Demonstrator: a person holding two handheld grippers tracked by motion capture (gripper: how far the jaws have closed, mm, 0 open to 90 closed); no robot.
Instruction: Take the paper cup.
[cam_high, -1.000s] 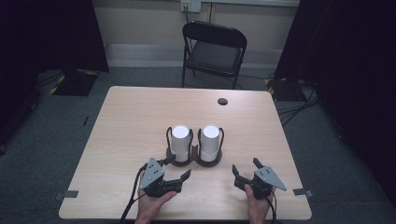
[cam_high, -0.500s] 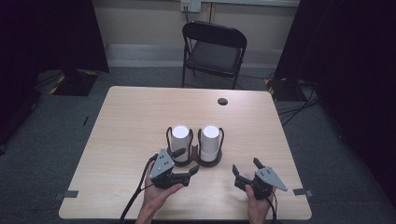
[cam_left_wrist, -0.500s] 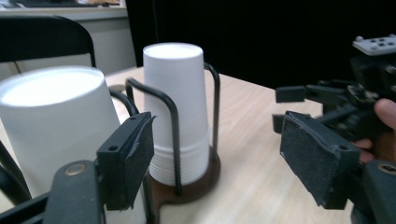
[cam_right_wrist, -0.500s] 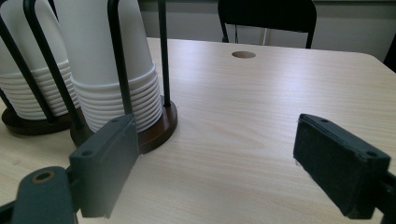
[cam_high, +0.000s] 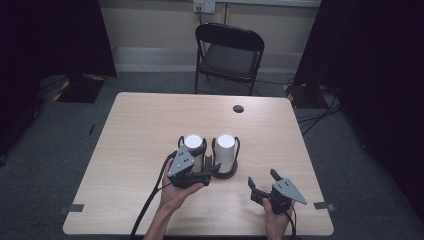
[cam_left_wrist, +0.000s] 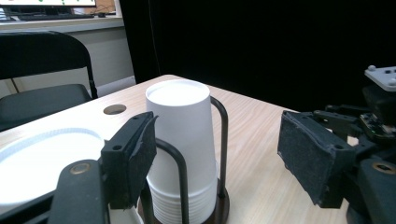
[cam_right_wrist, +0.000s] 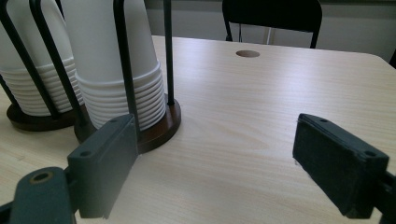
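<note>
Two stacks of upturned white paper cups stand mid-table, each in a black wire holder on a round brown base: the left stack (cam_high: 193, 146) and the right stack (cam_high: 225, 149). My left gripper (cam_high: 212, 171) hovers just in front of the left stack and points right, toward the right holder's base. Its jaws have just been closing but still stand apart. In the left gripper view, the right stack (cam_left_wrist: 182, 140) rises ahead between the jaws, and no pad presses on it. My right gripper (cam_high: 263, 178) rests open near the front right edge, with bare table between its jaws (cam_right_wrist: 215, 135).
The wooden table (cam_high: 140, 125) has a round cable hole (cam_high: 238, 108) near its far edge. A black folding chair (cam_high: 227, 52) stands behind the table. Cables trail from both grippers over the front edge.
My left gripper has lifted and moved forward and right, from the front of the table up to the cup stacks, and its jaws have narrowed. The right gripper has kept still.
</note>
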